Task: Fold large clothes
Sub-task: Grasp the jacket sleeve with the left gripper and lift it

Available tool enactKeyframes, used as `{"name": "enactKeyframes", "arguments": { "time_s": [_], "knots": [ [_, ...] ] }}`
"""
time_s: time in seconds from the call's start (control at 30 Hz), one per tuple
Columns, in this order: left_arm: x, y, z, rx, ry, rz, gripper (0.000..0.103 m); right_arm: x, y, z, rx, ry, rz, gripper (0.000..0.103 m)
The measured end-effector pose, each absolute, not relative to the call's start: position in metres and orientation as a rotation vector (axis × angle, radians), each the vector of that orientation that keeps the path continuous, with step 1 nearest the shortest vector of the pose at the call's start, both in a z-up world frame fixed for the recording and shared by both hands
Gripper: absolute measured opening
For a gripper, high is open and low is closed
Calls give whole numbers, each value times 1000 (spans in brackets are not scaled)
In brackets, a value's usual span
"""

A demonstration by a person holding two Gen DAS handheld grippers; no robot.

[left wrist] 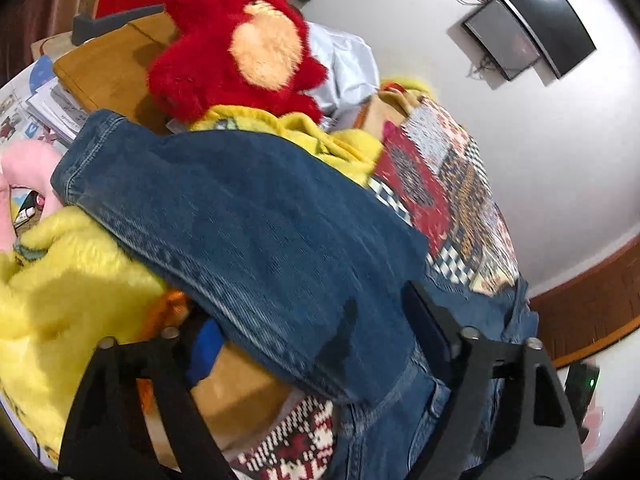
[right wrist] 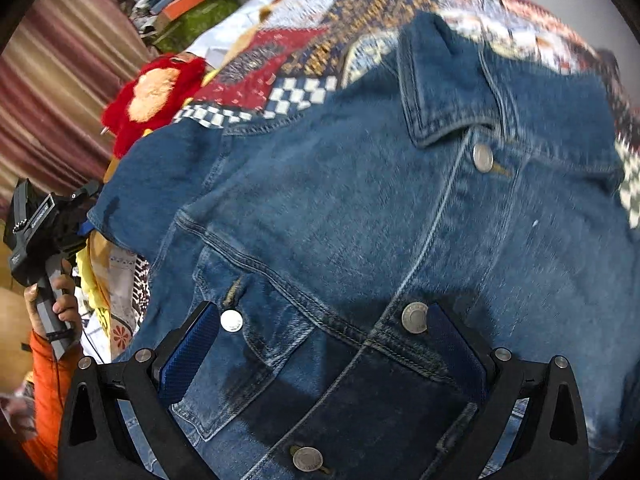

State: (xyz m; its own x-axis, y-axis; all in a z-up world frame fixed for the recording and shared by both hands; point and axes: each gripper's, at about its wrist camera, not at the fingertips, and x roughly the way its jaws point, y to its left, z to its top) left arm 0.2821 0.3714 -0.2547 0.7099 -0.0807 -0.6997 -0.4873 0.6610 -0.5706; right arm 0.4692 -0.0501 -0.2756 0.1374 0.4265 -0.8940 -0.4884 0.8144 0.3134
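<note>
A: Left wrist view, L to R: pink soft thing (left wrist: 28, 168) at 9 o'clock, yellow fleece blanket (left wrist: 68, 280) under it toward 8. Stack of papers (left wrist: 52, 108) and a wooden board (left wrist: 108, 68) near 10.

B: And center?

A: Red plush toy (left wrist: 224, 48) at 12, sitting on the board's edge. Below it a sleeve of the denim jacket (left wrist: 256, 232) runs from 10 down to 5, draped over the blanket. Left gripper (left wrist: 304, 344) at 6: fingers spread wide, the sleeve lying across the gap. One pad (left wrist: 430, 332) shows on the R; the L one is hidden under cloth. Can't tell if anything's pinched.

B: R side?

A: Patchwork quilt (left wrist: 444, 184) at 2–3, touching the sleeve. Wall-mounted screen (left wrist: 536, 12) at 1.

B: Right wrist view?

A: Striped curtain (right wrist: 52, 80) at 9–10. At 8, the person's left hand (right wrist: 52, 300) wraps the other gripper's handle, orange sleeve below. Plush again at 10, quilt across 12, green bundle (right wrist: 196, 16) near 11.

B: Jacket?

A: Fills the middle, front side up, collar (right wrist: 448, 80) at 1, buttoned placket running down to 6, chest pocket flap (right wrist: 248, 320) toward 7. It lies on the quilt. Right gripper (right wrist: 320, 344) at 6: fingers wide apart, blue pads (right wrist: 188, 356) pressed against denim on either side of the placket, not closed on it. Bit blurry at R edge.
</note>
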Motion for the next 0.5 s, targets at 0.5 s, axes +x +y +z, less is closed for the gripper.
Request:
{"name": "enactKeyframes", "arguments": {
  "time_s": [0.5],
  "knots": [
    [273,356,-247,-856,847,286,36,462,-67,-255,16,1273,674,103]
  ]
}}
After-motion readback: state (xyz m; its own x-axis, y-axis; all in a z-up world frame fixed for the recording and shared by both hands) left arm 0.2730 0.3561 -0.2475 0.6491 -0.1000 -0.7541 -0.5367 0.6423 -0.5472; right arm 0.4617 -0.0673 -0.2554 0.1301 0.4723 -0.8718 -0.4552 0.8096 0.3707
